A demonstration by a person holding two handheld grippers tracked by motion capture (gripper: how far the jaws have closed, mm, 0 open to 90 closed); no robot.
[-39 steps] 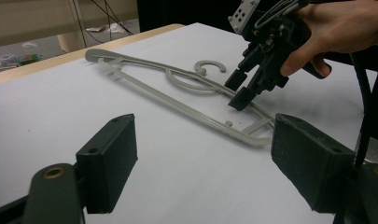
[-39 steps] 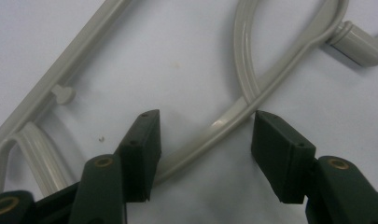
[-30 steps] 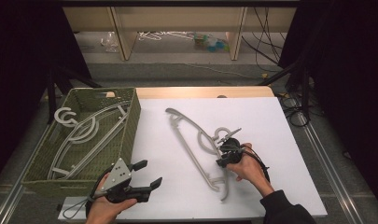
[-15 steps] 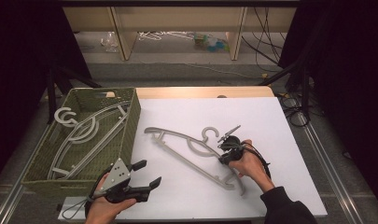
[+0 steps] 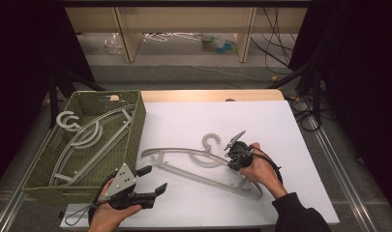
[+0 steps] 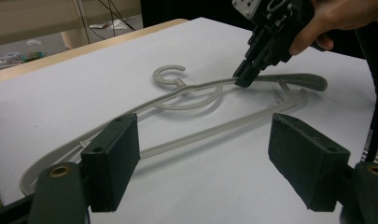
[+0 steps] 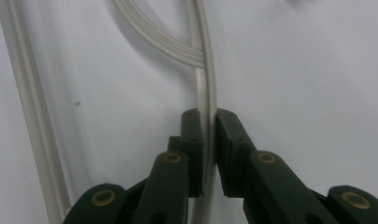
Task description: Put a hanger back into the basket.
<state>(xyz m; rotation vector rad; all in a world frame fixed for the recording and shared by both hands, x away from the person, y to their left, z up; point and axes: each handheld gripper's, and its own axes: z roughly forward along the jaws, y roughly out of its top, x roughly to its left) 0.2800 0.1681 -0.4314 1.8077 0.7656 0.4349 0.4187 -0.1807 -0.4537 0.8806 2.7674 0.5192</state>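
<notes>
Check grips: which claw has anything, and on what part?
Right claw is shut on the grey hanger, pinching its upper shoulder bar just past the neck loop. Left claw is open, holding nothing.

A pale wooden shelf unit (image 5: 184,21) runs across the top of the frame, above a grey floor (image 5: 184,72) strewn with black cables (image 5: 276,46). Dark curtains (image 5: 24,58) flank both sides.

No text, label, brand, number or sign could be read anywhere in these views.
</notes>
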